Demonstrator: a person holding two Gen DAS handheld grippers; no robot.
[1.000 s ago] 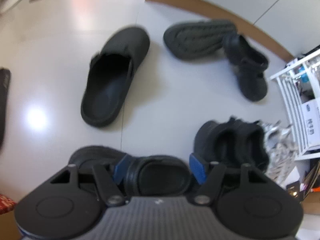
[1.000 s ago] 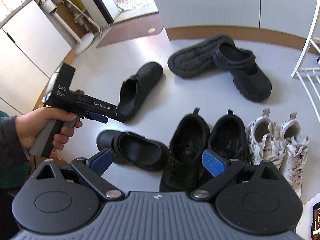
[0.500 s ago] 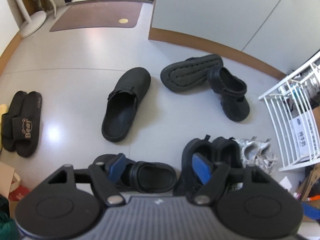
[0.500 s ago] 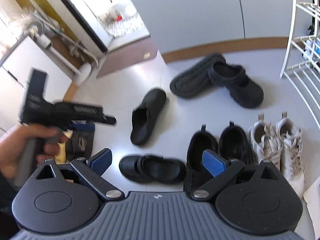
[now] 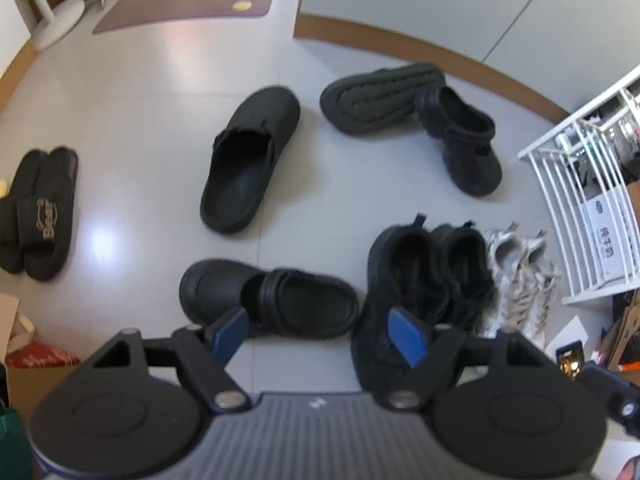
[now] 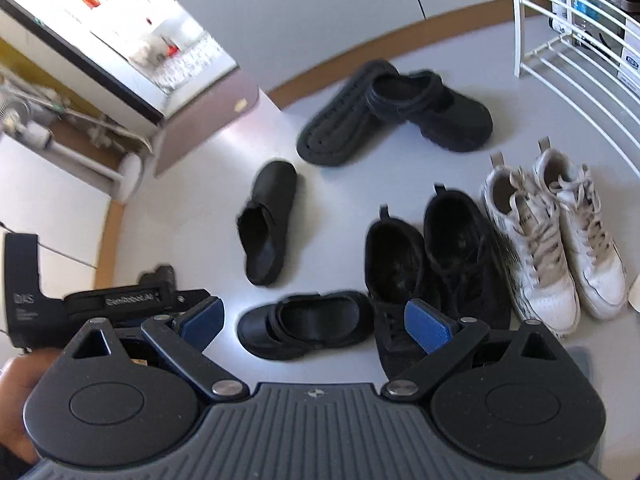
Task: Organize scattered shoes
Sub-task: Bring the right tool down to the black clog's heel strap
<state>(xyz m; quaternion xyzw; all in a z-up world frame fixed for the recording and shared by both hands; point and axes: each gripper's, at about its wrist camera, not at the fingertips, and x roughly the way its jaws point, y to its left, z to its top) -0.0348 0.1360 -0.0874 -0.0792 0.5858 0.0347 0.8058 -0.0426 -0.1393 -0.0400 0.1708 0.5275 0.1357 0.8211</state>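
Currently both the left claw (image 5: 318, 330) and the right claw (image 6: 314, 320) are hanging spread and empty above the floor (image 5: 140, 120). Black sneakers (image 6: 436, 256) and white sneakers (image 6: 552, 236) are sitting paired side by side; a sideways clog (image 6: 304, 326), a slip-on (image 6: 268, 224) and an overturned clog pair (image 6: 392, 112) are lying scattered, so sorting is looking partial. Slides (image 5: 44, 212) are reading "Bear".

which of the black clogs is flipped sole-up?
The far clog, near the brown baseboard: its ribbed tread faces up, and its mate leans on it upright. The other two black clogs sit sole-down, openings up.
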